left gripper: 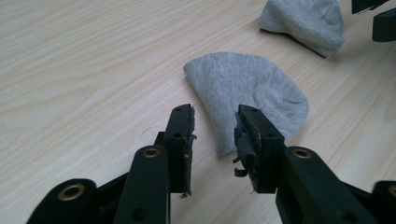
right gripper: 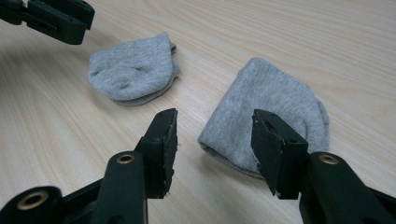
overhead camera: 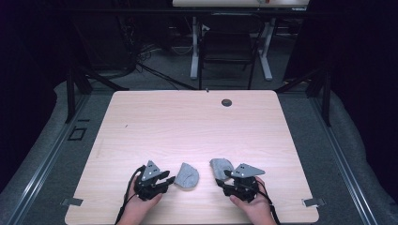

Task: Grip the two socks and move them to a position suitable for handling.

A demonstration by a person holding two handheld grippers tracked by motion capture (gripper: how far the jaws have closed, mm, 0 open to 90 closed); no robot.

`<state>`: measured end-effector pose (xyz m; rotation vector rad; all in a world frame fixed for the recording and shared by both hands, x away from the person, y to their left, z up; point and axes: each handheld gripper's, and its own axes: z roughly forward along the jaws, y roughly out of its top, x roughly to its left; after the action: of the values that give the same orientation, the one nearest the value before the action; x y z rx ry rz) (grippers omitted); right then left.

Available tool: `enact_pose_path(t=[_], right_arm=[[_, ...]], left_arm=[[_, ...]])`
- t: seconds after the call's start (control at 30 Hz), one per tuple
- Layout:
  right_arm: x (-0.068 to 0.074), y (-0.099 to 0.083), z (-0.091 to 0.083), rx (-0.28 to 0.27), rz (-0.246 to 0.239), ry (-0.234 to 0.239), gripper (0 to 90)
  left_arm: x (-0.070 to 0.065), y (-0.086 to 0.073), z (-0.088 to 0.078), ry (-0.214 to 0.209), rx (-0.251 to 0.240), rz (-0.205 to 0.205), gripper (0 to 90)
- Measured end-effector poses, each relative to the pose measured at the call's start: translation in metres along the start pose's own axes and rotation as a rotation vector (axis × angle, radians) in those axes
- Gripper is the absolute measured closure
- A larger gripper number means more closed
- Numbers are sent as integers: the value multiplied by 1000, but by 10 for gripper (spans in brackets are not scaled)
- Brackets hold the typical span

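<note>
Two folded grey socks lie near the table's front edge. The left sock [overhead camera: 187, 176] [left gripper: 247, 98] sits just ahead of my left gripper [overhead camera: 170, 180] [left gripper: 215, 114], which is open, with the sock's near corner in line with the gap between its jaws. The right sock [overhead camera: 220, 166] [right gripper: 271, 112] lies by my right gripper [overhead camera: 222, 180] [right gripper: 215, 119], also open, its right jaw over the sock's near edge. Each gripper view also takes in the other sock [left gripper: 303, 21] [right gripper: 133, 70] and the other gripper [left gripper: 378, 18] [right gripper: 51, 16].
The light wooden table [overhead camera: 187, 126] has a round dark grommet hole [overhead camera: 226, 102] near its far edge. A dark chair [overhead camera: 230, 47] stands beyond the table. The person's hands come in at the bottom edge.
</note>
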<state>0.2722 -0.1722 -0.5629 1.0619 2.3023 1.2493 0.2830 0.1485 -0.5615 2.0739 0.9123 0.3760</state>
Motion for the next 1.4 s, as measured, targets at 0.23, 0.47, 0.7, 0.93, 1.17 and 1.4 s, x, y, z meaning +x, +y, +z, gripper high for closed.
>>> enact_pose_path(t=[0.23, 0.47, 0.7, 0.93, 1.17, 1.4], right_arm=[[-2, 2, -6, 15, 13, -1, 624], [-3, 2, -8, 12, 10, -11, 674], [-2, 2, -7, 15, 11, -8, 684], [-4, 2, -8, 16, 11, -13, 684], [-4, 2, -8, 13, 15, -14, 668], [-4, 2, -8, 8, 19, -18, 666]], left_arm=[[-6, 6, 13, -8, 14, 23, 797], [-9, 5, 22, -5, 45, 59, 889], [-15, 0, 26, -24, 72, 64, 889], [-21, -2, 25, -62, 87, 62, 893], [-27, 7, 20, -62, 54, 74, 893], [-18, 15, 28, -40, 43, 73, 893]])
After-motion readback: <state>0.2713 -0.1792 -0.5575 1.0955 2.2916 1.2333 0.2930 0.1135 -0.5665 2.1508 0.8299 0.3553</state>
